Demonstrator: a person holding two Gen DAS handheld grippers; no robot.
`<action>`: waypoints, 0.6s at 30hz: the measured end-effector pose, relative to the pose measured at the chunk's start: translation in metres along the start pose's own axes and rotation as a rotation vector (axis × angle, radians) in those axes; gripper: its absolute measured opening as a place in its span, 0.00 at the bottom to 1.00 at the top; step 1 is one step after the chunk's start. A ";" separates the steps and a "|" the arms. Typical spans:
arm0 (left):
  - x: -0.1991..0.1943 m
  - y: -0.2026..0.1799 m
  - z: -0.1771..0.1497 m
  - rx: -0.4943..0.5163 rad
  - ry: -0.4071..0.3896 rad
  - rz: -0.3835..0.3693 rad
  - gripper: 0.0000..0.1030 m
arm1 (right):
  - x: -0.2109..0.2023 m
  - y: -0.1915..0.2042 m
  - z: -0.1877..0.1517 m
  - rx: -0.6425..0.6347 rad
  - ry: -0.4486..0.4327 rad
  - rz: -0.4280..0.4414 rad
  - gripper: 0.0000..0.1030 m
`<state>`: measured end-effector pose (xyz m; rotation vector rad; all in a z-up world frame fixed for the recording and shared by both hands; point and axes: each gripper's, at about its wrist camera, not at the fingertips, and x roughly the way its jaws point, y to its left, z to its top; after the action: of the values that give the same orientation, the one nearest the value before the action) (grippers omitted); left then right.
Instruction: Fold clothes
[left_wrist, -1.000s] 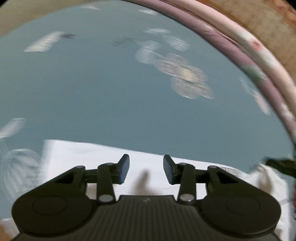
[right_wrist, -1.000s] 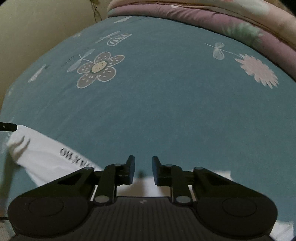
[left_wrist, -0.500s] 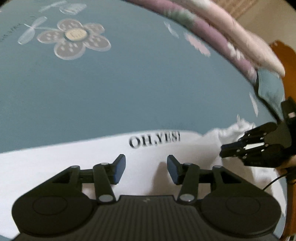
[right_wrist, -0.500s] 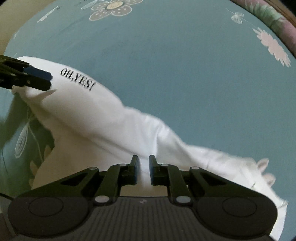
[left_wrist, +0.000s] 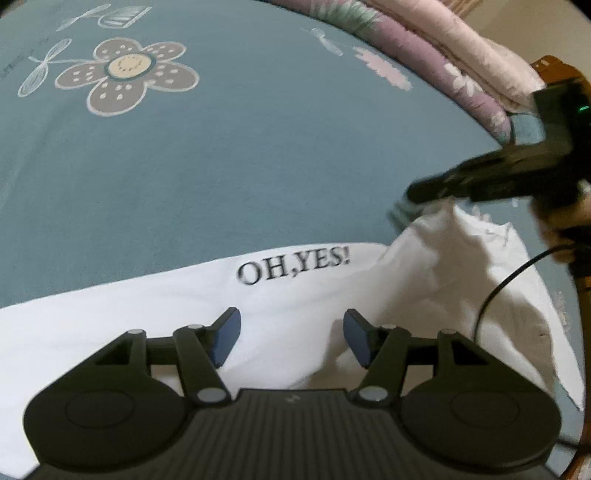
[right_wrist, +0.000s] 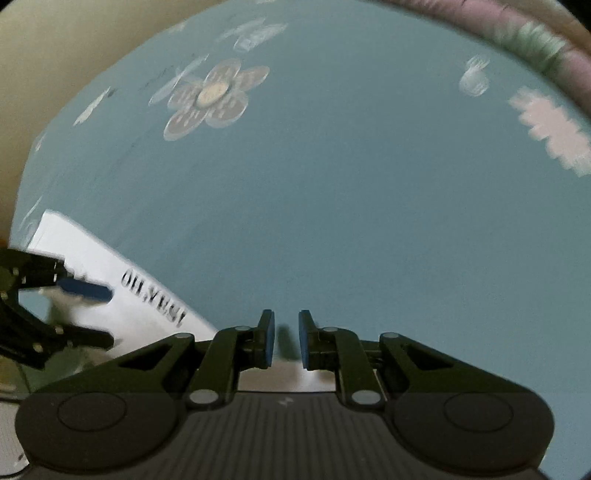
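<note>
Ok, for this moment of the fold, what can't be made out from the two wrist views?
- White shirt: its near part is hidden under the left hand-held gripper body; its overall shape is unclear.
- Right hand-held gripper: motion blur in both views; whether it pinches cloth is unclear.
- Shirt lettering: smeared in the right wrist view.

Motion-blurred right gripper (left_wrist: 417, 192) tips

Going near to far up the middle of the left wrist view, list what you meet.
Left claw, open → white shirt → its "OH,YES!" print → bare teal bedsheet → the sheet's brown flower motif → folded pink and purple quilt along the far edge.
</note>
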<state>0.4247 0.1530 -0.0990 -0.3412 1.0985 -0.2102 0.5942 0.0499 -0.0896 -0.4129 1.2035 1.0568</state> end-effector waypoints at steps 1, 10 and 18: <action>-0.004 -0.002 0.002 0.007 -0.009 -0.016 0.60 | 0.000 0.003 -0.006 -0.004 0.021 0.007 0.17; 0.007 -0.038 0.029 0.031 -0.050 -0.272 0.60 | -0.003 0.015 -0.076 0.077 0.107 0.018 0.18; 0.060 -0.058 0.015 0.027 0.088 -0.295 0.60 | -0.014 -0.005 -0.061 0.082 0.045 0.053 0.18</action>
<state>0.4643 0.0820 -0.1215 -0.4736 1.1281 -0.5047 0.5650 -0.0041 -0.0999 -0.3440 1.2991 1.0444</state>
